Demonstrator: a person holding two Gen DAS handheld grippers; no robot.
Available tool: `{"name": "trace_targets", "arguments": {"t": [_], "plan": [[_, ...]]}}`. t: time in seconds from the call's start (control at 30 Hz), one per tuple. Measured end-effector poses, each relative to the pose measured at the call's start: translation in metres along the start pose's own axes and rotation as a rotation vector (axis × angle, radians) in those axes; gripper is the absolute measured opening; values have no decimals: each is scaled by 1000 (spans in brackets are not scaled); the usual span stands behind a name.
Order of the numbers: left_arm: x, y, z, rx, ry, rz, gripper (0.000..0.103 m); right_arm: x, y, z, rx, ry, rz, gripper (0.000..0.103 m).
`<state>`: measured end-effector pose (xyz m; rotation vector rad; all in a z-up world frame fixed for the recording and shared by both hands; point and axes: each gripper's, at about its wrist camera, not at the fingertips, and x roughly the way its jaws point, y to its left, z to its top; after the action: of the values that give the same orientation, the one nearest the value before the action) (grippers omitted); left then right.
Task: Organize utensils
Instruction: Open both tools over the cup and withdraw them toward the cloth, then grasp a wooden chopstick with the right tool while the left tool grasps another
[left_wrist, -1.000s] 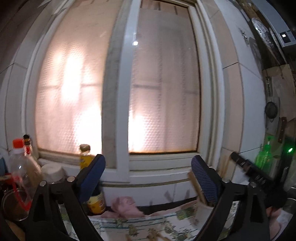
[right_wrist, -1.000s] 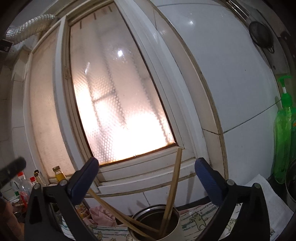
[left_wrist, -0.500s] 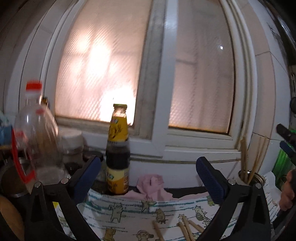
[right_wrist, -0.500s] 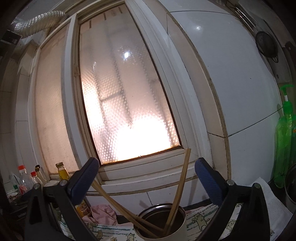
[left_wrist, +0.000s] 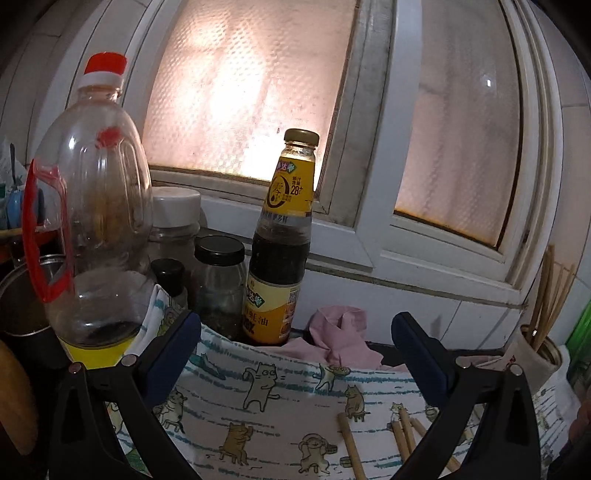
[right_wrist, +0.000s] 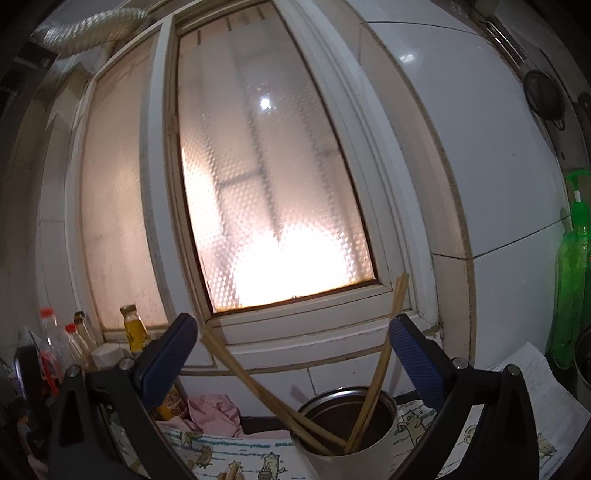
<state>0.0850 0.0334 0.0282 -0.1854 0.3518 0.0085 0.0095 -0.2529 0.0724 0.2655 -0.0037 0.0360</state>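
Several loose wooden chopsticks (left_wrist: 400, 437) lie on a cat-print cloth (left_wrist: 266, 417), low between the fingers of my left gripper (left_wrist: 295, 350). That gripper is open and holds nothing. At the far right of this view stands a white holder cup (left_wrist: 532, 354) with chopsticks upright in it. In the right wrist view the same cup (right_wrist: 354, 465) sits just ahead and below, with long chopsticks (right_wrist: 376, 365) leaning out of it both ways. My right gripper (right_wrist: 291, 354) is open above the cup, apart from the sticks.
A dark sauce bottle (left_wrist: 277, 258), a clear red-capped oil bottle (left_wrist: 92, 206) and jars (left_wrist: 219, 280) crowd the back left by the window sill. A pink rag (left_wrist: 343, 336) lies behind the cloth. A green pump bottle (right_wrist: 570, 288) stands at the right wall.
My left gripper has dropped and tipped down toward the counter; the bottles loom larger and the loose chopsticks have come into view. The right gripper has drifted sideways a little, staying open.
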Motion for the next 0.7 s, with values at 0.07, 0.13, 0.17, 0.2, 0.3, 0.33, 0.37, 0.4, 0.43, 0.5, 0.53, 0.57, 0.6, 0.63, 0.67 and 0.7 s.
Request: {"name": "trace_targets", "arguments": {"t": [0.07, 0.13, 0.17, 0.2, 0.3, 0.33, 0.37, 0.4, 0.43, 0.5, 0.53, 0.57, 0.6, 0.63, 0.67, 0.7], "plan": [[3, -4, -1, 17, 11, -2, 102, 3, 4, -3, -26, 9, -2, 103], [3, -7, -1, 29, 16, -2, 102, 5, 7, -7, -56, 15, -5, 103], [4, -9, -2, 34, 16, -1, 102, 7, 8, -8, -66, 16, -12, 103], [4, -10, -3, 38, 18, -5, 102, 7, 9, -8, -73, 16, -21, 103], [6, -13, -4, 49, 41, -11, 102, 7, 8, -7, -69, 16, -15, 103], [8, -14, -4, 51, 50, -10, 102, 7, 9, -7, -66, 18, -12, 103], [10, -14, -4, 53, 61, -4, 102, 7, 8, -7, -60, 20, -8, 103], [12, -14, -4, 51, 70, 1, 102, 7, 8, -7, -55, 23, -3, 103], [13, -12, -4, 44, 76, 2, 102, 8, 7, -7, -49, 27, 4, 103], [16, -8, -4, 19, 90, 2, 102, 10, 8, -7, -43, 34, 10, 103], [18, -6, -3, 14, 93, 3, 102, 10, 8, -7, -43, 37, 12, 103], [19, -6, -3, 17, 88, 4, 102, 10, 9, -6, -44, 41, 20, 103], [20, -7, -3, 34, 72, 9, 102, 9, 10, -6, -47, 42, 28, 103], [23, -8, -3, 54, 63, 35, 102, 8, 11, -6, -52, 44, 40, 103], [26, -10, -4, 71, 61, 66, 102, 7, 13, -5, -59, 48, 54, 103], [29, -11, -5, 83, 72, 80, 102, 5, 14, -4, -65, 51, 63, 103]]}}
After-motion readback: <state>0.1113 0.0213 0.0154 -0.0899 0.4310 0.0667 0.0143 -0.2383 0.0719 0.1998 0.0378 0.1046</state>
